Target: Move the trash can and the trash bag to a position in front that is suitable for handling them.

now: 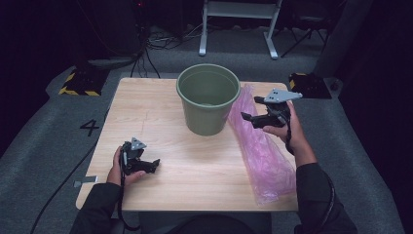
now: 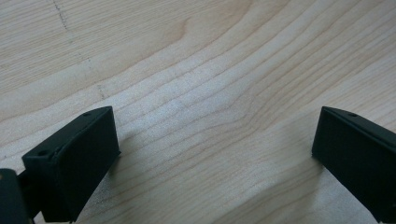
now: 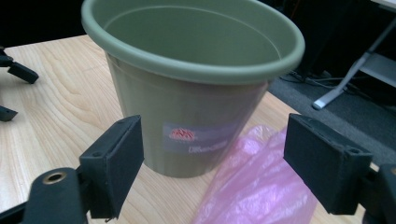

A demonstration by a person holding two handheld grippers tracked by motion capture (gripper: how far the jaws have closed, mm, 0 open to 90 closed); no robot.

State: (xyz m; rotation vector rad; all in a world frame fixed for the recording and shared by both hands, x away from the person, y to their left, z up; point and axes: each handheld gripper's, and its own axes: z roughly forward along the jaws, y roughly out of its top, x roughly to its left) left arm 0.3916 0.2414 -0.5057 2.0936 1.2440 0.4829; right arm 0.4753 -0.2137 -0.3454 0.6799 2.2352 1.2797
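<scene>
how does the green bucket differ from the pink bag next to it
The green bucket stands upright and rigid with its mouth open; the pink bag lies flat and crumpled along the table. The bucket is opaque, the bag see-through. Both sit on the table's right half, touching or nearly so.

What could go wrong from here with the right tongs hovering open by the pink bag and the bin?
1. The pink bag is thin and lies flat on the table; the open right tongs may slip or pinch just one layer.
2. The green bin stands right beside the bag; a reach could nudge it.
3. The bag's near end overhangs the table edge, so a tug might slide it off. The left tongs, open, are far away to steady anything.
</scene>
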